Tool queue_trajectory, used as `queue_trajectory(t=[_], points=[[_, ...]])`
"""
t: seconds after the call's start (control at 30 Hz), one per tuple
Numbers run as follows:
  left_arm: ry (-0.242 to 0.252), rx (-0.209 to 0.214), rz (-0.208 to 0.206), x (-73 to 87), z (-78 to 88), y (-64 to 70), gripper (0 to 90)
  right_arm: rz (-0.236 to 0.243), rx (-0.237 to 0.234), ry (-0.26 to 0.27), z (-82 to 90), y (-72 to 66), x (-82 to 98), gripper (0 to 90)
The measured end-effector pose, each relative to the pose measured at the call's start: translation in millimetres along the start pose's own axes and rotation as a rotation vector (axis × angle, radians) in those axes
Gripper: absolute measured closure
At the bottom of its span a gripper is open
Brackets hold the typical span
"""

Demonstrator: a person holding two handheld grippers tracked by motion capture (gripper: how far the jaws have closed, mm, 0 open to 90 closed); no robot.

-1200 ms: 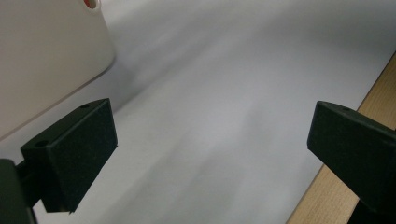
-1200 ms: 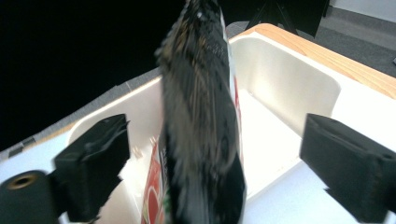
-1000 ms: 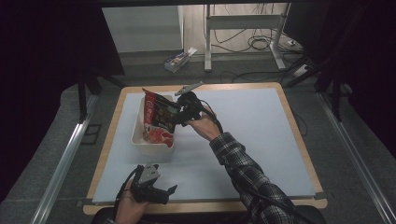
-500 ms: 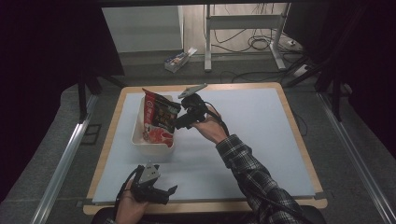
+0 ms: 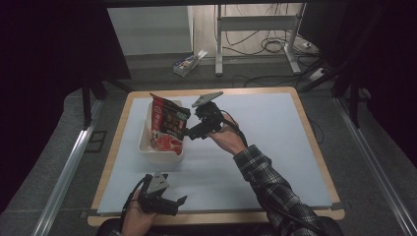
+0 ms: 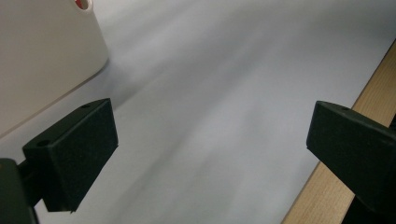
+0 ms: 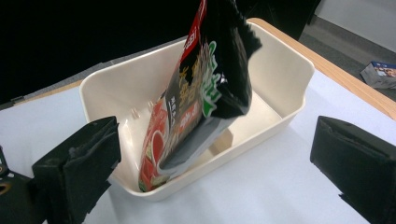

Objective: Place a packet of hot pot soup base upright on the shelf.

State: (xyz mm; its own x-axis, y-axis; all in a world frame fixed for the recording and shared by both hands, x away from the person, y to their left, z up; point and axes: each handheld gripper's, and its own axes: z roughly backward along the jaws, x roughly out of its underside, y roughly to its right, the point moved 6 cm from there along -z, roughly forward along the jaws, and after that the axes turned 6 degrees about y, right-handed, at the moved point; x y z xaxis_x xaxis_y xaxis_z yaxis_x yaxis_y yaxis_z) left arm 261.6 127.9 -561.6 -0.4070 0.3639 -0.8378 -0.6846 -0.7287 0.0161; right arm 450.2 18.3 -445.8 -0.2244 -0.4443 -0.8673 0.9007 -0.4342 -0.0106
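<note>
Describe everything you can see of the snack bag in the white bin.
The bag is a glossy foil-like packet, red at its lower part and black higher up, with green, white and red print. It stands nearly upright, tilted, its lower end inside the cream plastic bin at the near wall, its crinkled top well above the rim. The right gripper is open beside it, not holding it.

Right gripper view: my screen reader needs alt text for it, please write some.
A red and black snack packet stands tilted in a cream plastic tub on a pale blue table. The right gripper is open in front, jaws clear of the packet.
</note>
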Motion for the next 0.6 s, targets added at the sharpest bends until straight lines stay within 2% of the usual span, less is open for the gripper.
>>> queue_trajectory(t=[0.6], points=[[-0.002, 0.002, -0.005, 0.3, -0.4, 0.6, 2.1, -0.007, 0.028, 0.003, 21.4, 1.2, 16.0, 2.1]])
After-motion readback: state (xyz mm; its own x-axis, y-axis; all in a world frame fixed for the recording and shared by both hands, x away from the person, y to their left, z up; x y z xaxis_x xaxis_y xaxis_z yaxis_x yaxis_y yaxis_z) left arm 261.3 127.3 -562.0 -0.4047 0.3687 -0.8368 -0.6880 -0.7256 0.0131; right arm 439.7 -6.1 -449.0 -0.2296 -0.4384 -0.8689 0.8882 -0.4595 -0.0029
